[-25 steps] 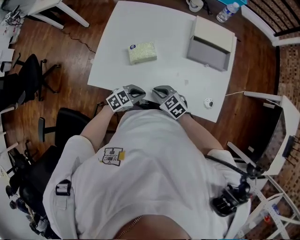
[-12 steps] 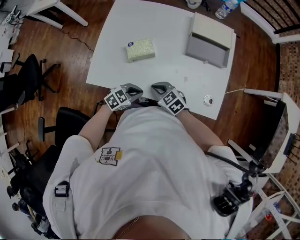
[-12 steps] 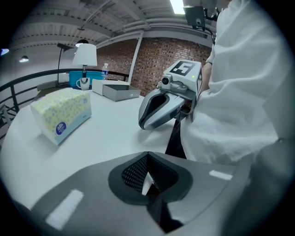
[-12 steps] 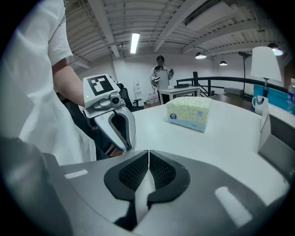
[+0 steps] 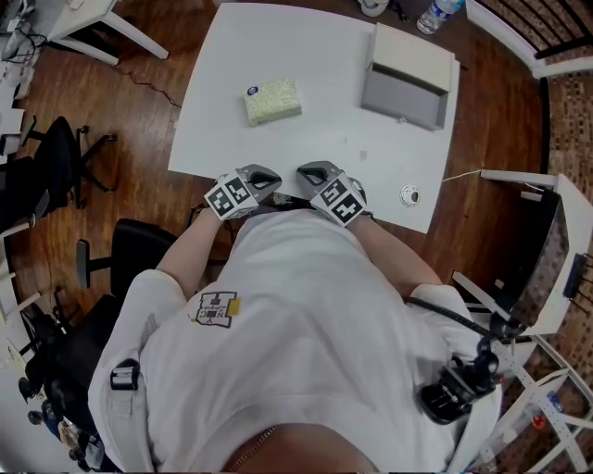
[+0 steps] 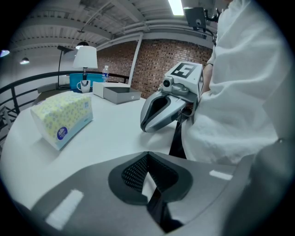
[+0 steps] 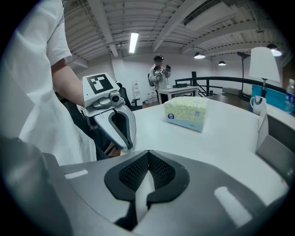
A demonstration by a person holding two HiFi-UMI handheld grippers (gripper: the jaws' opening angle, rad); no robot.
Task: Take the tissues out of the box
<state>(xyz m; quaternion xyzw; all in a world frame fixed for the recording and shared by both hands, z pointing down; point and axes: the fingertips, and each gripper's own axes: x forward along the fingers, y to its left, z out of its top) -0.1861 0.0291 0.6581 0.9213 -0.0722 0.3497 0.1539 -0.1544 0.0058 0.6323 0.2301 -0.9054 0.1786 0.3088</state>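
A tissue pack (image 5: 272, 101) with a yellow-green pattern lies on the white table (image 5: 315, 130), left of centre and far from both grippers. In the left gripper view the tissue pack (image 6: 62, 117) lies at the left; in the right gripper view the same pack (image 7: 186, 113) lies ahead. My left gripper (image 5: 267, 177) and right gripper (image 5: 311, 173) rest side by side at the table's near edge, tips facing each other. The left gripper (image 6: 147, 155) is shut and holds nothing. The right gripper (image 7: 148, 155) is likewise shut and holds nothing.
An open grey box (image 5: 408, 79) with its lid up stands at the table's far right. A small round object (image 5: 411, 195) lies near the right front corner. A bottle (image 5: 437, 17) and mug (image 5: 374, 7) stand at the far edge. Black chairs (image 5: 56, 162) stand left.
The head view has drifted a little, so the table sits slightly higher in the picture. Both grippers stay shut at the near table edge.
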